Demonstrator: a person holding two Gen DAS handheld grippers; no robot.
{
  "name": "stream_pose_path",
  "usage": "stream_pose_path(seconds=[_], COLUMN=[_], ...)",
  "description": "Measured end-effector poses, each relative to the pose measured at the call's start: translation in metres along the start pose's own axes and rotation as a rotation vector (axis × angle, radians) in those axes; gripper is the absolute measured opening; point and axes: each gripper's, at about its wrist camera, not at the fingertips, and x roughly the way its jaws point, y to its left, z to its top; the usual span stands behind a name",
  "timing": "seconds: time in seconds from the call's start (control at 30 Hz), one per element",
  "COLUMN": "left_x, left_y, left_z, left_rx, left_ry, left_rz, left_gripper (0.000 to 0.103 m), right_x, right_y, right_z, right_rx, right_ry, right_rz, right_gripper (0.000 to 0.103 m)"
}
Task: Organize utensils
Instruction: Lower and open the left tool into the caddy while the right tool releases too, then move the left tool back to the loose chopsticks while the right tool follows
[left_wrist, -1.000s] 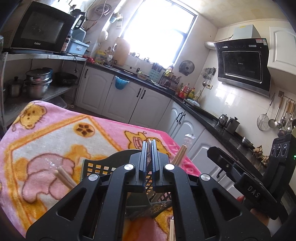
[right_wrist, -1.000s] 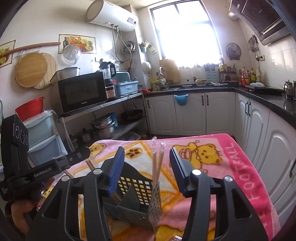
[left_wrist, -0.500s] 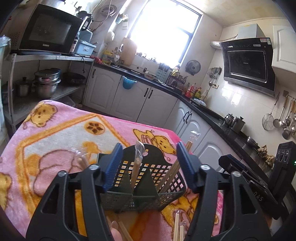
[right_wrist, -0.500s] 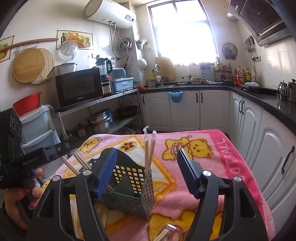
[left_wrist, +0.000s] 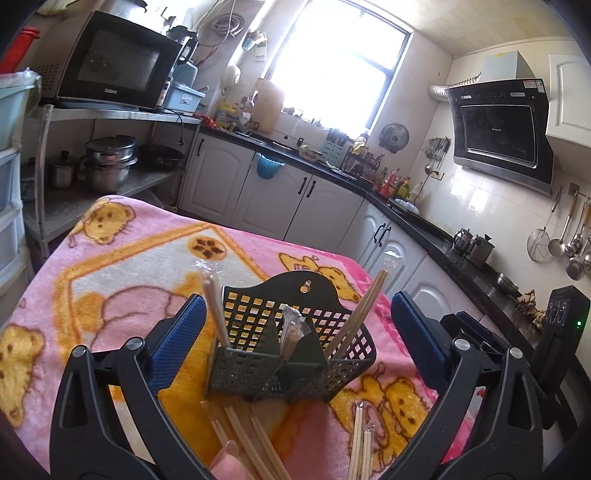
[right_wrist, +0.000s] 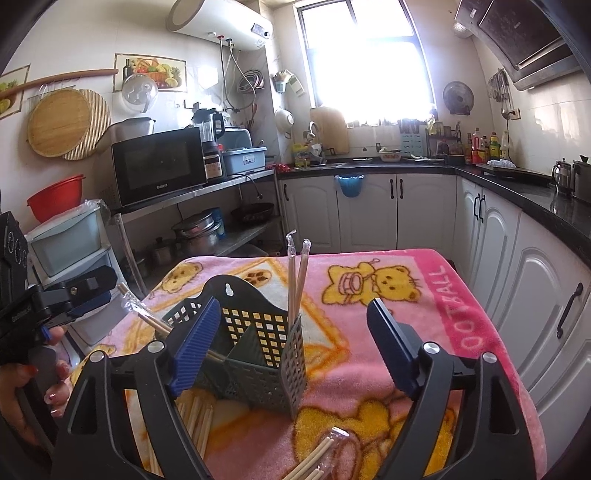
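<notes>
A dark green mesh utensil caddy (left_wrist: 291, 347) stands on the pink bear blanket (left_wrist: 122, 266); it also shows in the right wrist view (right_wrist: 255, 343). Wrapped chopstick pairs stand in its compartments: one at the left (left_wrist: 216, 310), one in the middle (left_wrist: 291, 332), one leaning right (left_wrist: 354, 314). Loose chopsticks (left_wrist: 251, 439) lie in front of it, and more lie at the right (left_wrist: 360, 439). My left gripper (left_wrist: 295, 350) is open and empty, its jaws wide either side of the caddy. My right gripper (right_wrist: 291, 347) is open and empty, beside the caddy.
White kitchen cabinets (right_wrist: 373, 210) with a dark counter run behind and to the right of the table. A metal shelf with a microwave (right_wrist: 159, 166) and pots (right_wrist: 199, 232) stands at the left. Plastic drawers (right_wrist: 70, 243) stand near the table's left edge.
My left gripper was shut over the caddy, then opened wide and drew back, leaving a wrapped pair in the middle compartment. My right gripper opened a little wider and drew back.
</notes>
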Motion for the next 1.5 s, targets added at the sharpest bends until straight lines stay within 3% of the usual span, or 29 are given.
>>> stream_pose_path(seconds=[1.13, 1.5], left_x=[-0.022, -0.022], left_y=[0.022, 0.047], left_z=[-0.037, -0.053], left_rx=[-0.039, -0.059], left_ry=[0.063, 0.106], left_rz=[0.066, 0.134], left_gripper=[0.092, 0.092], right_x=[-0.015, -0.008], right_y=[0.024, 0.033], right_z=[-0.027, -0.044], right_rx=[-0.047, -0.063], right_ry=[0.067, 0.135], right_rz=[0.045, 0.082], right_gripper=[0.083, 0.083])
